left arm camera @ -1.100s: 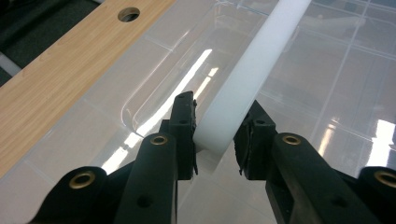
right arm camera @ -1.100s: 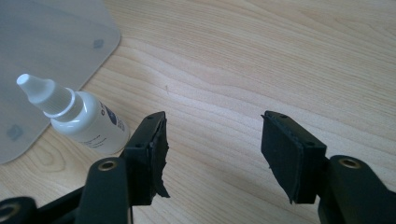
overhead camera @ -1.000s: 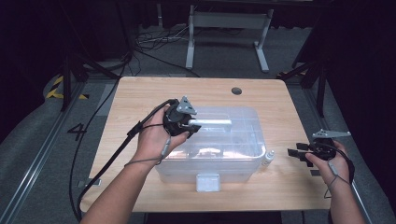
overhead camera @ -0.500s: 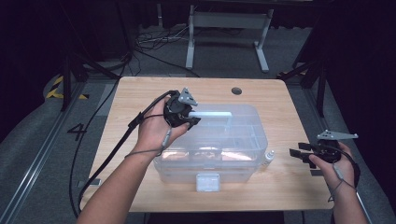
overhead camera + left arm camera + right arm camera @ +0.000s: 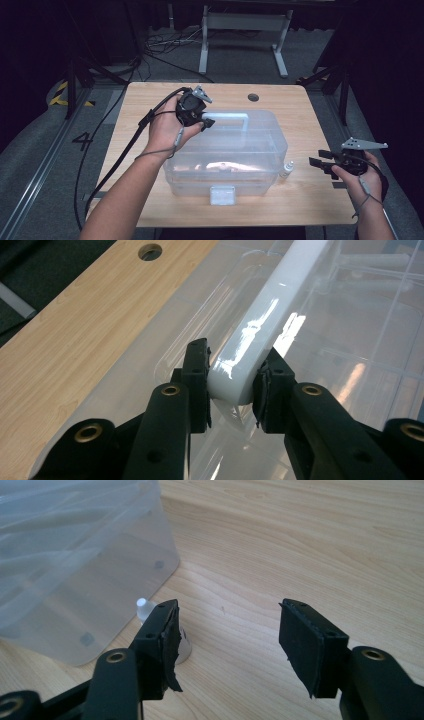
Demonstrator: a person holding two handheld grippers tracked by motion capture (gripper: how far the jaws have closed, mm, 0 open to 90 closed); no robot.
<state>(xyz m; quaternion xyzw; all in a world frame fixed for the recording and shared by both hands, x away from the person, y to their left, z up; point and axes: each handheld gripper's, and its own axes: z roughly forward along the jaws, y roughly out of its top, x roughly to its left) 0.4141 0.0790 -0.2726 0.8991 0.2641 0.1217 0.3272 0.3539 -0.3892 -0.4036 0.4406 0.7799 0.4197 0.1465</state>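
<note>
A clear plastic storage box (image 5: 225,155) with a lid stands in the middle of the wooden table (image 5: 150,100). My left gripper (image 5: 205,122) is shut on the left end of the lid's white handle (image 5: 231,118). In the left gripper view both pads press the handle (image 5: 280,295) between my left gripper's (image 5: 232,365) jaws. My right gripper (image 5: 317,159) hovers open at the table's right side and points toward the box. A small white bottle (image 5: 286,170) stands by the box's right corner. In the right gripper view the bottle (image 5: 144,607) peeks out behind the left jaw of my right gripper (image 5: 227,630).
A white latch (image 5: 222,195) sits on the box's front wall. The table has a round hole (image 5: 253,97) near its far edge. Cables and metal stand legs (image 5: 240,45) lie on the floor beyond the table. Bare wood stretches right of the box.
My left gripper has moved a little toward the far side with the handle still in it. The right hand has drifted slightly to the right.
</note>
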